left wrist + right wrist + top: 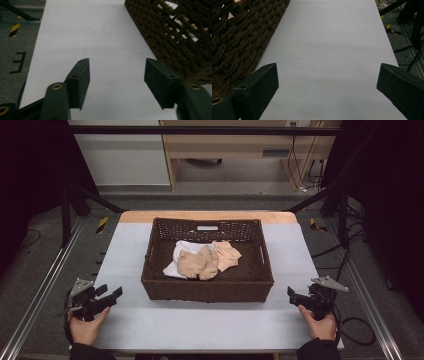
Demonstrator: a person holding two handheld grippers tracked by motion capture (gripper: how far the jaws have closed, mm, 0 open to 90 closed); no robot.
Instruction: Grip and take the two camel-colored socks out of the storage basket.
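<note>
A dark brown woven basket (pixel 207 289) stands in the middle of the white table (pixel 210 322). Inside it lie beige cloth pieces (pixel 205 261) on top of a white cloth (pixel 172 268). My left gripper (pixel 111 294) rests on the table at the basket's near left corner, jaws open with only bare table between them (pixel 116 75). The basket wall (pixel 175 35) runs along the right in the left gripper view. My right gripper (pixel 295 295) sits by the near right corner, open and empty (pixel 327 82), with the basket wall (pixel 239 37) at its left.
Metal frame rails (pixel 40 295) run along both sides of the table. Cables (pixel 357 327) trail on the floor at the right. A wooden cabinet (pixel 235 145) stands beyond the far table edge. Bare table surface lies in front of the basket and on either side.
</note>
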